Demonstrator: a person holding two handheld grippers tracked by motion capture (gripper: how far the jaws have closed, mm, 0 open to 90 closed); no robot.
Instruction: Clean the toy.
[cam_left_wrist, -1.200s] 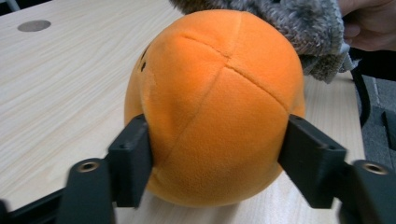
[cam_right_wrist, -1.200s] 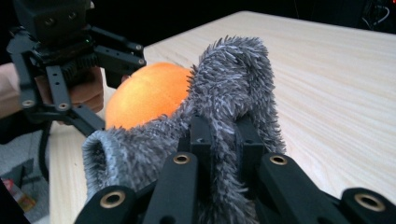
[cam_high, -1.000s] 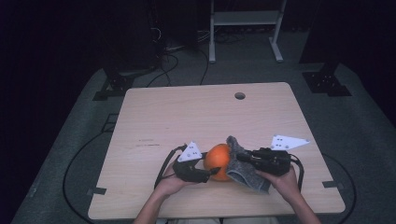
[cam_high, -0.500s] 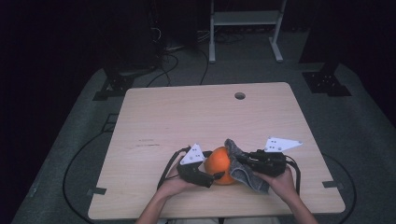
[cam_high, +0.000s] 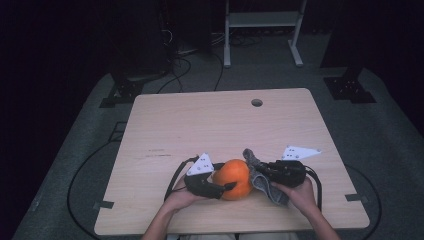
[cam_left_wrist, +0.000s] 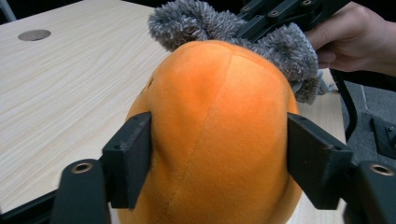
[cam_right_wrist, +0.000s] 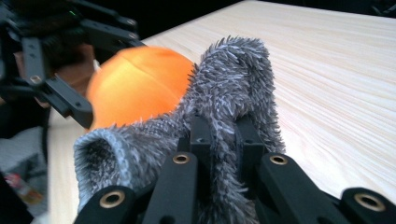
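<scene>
The orange ball (cam_high: 235, 177) rests on the table (cam_high: 210, 125), near its front edge, between the 2 grippers. The ball is plush, with a seam running over its top.

The left gripper (cam_left_wrist: 219, 154) stands around the ball, 1 jaw on each flank. Its jaws have just been closing, with the ball between them. The pads lie against the plush on both sides, and the left side dents slightly, so the jaws grip the ball. In the high view, the left gripper (cam_high: 220, 186) lies level at the ball's left.

The right gripper (cam_right_wrist: 223, 135) is clamped on a grey fuzzy cloth (cam_right_wrist: 229, 88), its jaws nearly together with the fabric pinched between them. The cloth (cam_high: 260, 175) touches the ball's right side and rises past its top. The right gripper (cam_high: 267, 170) lies just beside the ball.
</scene>
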